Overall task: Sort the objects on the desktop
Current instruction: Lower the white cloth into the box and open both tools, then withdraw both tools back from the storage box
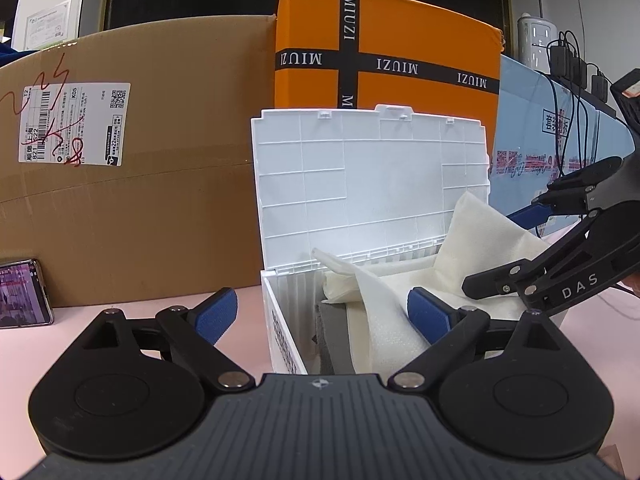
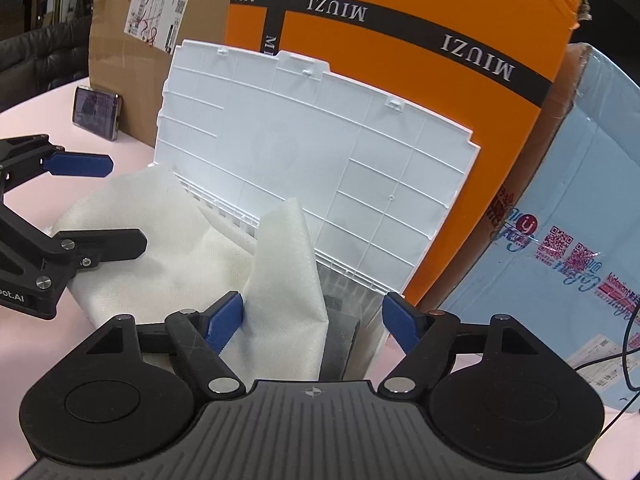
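The left wrist camera is sitting low over the pink bench, looking forward, close to the white storage box from its left corner. The right wrist camera is looking from the box's right side, tilted upward. Both views are sharing the raised lid, white cloth and orange carton.

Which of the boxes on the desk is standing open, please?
The white plastic box in front, its ribbed lid raised upright and white foam sheets spilling out. The brown carton, orange MIUZI box and blue box behind are closed.
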Motion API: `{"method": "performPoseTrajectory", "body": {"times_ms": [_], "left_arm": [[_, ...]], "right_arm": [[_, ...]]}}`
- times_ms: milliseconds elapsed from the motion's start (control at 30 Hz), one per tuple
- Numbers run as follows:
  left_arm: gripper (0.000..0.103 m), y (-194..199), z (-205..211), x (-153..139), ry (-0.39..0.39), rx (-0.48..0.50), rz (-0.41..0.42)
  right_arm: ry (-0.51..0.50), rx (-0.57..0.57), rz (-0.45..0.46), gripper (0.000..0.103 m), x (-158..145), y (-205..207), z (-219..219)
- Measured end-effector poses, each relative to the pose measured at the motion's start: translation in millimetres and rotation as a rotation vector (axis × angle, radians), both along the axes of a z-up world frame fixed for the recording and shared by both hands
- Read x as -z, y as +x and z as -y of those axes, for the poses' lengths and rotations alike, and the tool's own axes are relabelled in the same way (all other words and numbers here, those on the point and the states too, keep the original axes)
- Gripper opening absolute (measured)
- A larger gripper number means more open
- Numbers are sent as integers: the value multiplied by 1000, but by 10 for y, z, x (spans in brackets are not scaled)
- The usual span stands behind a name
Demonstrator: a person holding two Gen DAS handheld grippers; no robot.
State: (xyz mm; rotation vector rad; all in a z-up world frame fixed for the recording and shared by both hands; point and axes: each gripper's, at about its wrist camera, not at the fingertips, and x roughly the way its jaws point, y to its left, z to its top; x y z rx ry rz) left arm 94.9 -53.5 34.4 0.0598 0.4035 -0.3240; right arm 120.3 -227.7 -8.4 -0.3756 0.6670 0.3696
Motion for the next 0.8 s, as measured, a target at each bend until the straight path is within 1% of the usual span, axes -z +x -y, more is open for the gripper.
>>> {"method": "performPoseTrajectory", "body": {"times_ms": [33,133,200,267,433,500,600,700,800], "left_arm": [[93,4,2,6,2,-3,-2],[99,21,11,28,13,-18,-14],[103,37,11,41,15,-28,-25],[103,62,-4,60,5,-35,-43],[103,133,-87,110,-75,-43,-104],[103,152,-111,124,-98,-48,-121],[103,154,-114,136,-94,-64,-120],[103,148,-106,149,-81,-82,-110],[103,125,-90,153,-73,-100,-96]], "right_arm": [[-12,0,-3,78,1,8,-21],[-57,2,-3,81,22,12,-96],[-65,7,-2,82,25,19,-115],[-59,17,2,84,30,23,-104],[46,59,46,85,19,-64,50],[78,69,72,87,6,-131,106],[134,64,129,90,-5,-284,207],[217,71,187,90,12,-461,340],[282,104,261,91,53,-644,466]]}}
